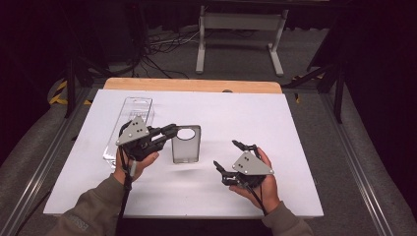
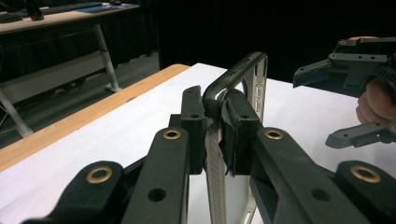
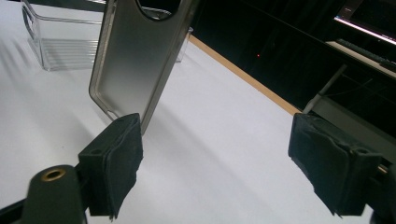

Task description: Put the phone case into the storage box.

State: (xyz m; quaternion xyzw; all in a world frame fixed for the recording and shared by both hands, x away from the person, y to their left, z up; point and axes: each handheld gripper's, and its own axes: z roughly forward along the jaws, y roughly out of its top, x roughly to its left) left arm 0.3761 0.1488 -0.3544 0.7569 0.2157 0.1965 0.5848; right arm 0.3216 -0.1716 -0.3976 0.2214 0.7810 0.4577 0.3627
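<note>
A grey translucent phone case (image 1: 186, 144) with a round camera hole hangs just above the white table, held by its left edge. My left gripper (image 1: 169, 133) is shut on that edge; in the left gripper view its pads (image 2: 238, 133) pinch the rim of the case (image 2: 236, 77). My right gripper (image 1: 231, 156) is to the right of the case, apart from it, jaws wide open and empty. In the right gripper view the case (image 3: 135, 60) stands beyond the left pad (image 3: 116, 163), tilted, with the right pad (image 3: 327, 163) far to the side.
A clear plastic tray (image 1: 129, 125) lies at the left of the white table top (image 1: 246, 123), behind the left gripper; it shows again as a clear tray (image 3: 60, 42) behind the case. A wooden edge (image 1: 196, 84) runs along the far side. A metal stand (image 1: 241, 34) is on the floor beyond.
</note>
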